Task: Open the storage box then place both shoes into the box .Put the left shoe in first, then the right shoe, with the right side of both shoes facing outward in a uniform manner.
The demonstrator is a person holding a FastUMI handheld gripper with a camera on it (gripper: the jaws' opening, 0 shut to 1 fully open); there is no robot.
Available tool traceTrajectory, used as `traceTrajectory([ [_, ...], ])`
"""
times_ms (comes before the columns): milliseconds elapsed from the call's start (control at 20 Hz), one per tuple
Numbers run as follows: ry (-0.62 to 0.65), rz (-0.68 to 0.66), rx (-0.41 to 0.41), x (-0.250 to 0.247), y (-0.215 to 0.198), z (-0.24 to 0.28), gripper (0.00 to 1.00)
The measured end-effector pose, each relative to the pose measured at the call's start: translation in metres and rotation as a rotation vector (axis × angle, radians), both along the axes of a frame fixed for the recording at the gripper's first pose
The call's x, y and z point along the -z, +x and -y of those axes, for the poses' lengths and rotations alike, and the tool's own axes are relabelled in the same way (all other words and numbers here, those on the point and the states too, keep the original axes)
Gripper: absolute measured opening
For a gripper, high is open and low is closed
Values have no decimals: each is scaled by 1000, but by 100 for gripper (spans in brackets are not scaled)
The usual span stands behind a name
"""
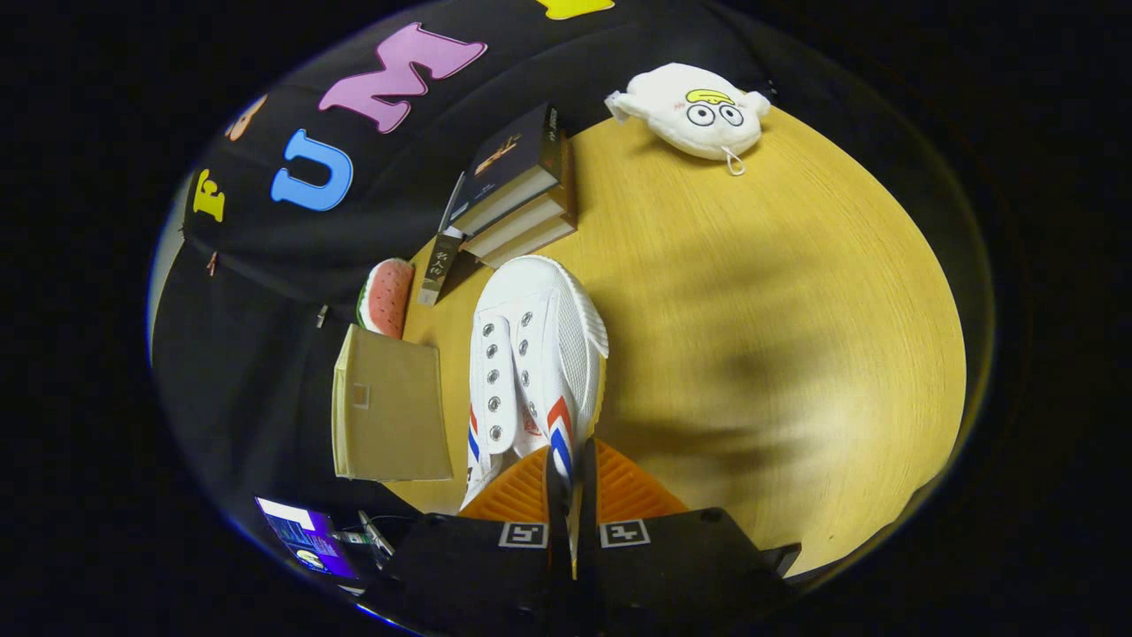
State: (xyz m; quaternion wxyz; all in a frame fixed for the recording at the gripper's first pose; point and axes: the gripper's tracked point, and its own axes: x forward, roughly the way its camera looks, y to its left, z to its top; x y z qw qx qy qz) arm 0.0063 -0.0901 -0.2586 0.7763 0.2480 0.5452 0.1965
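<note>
Gripper (566, 482) pinching white shoe's (531, 354) side wall, toe pointing ahead, storage box (389, 416) beside

Recording booth staged as a home: black cloth wall (265, 292), wooden table (796, 336), stacked books (517, 190), plush toy (694, 111).

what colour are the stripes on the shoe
Red, white and blue stripes on the white shoe, seen in the gripper view.

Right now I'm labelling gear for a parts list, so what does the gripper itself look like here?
The gripper has a black blocky body carrying two square black-and-white marker tags, one by each finger base. Its two fingers are wedge-shaped with ribbed faces, tapering forward. No cable or sleeve is visible on it.
</note>
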Motion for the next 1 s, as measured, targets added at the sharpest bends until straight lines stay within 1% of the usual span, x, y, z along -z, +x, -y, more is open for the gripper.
traceTrajectory([
  [150, 33, -12, 0, -30, -2, -26, 7],
  [300, 11, 18, -31, -58, -3, -54, 7],
  [400, 17, 35, -44, -73, -4, -82, 6],
  [600, 88, 29, -39, -102, -8, -149, 7],
  [750, 107, 45, -61, -112, -11, -206, 7],
  [800, 113, 44, -64, -105, -7, -221, 7],
  [1000, 128, 26, -79, -102, -15, -286, 6],
])
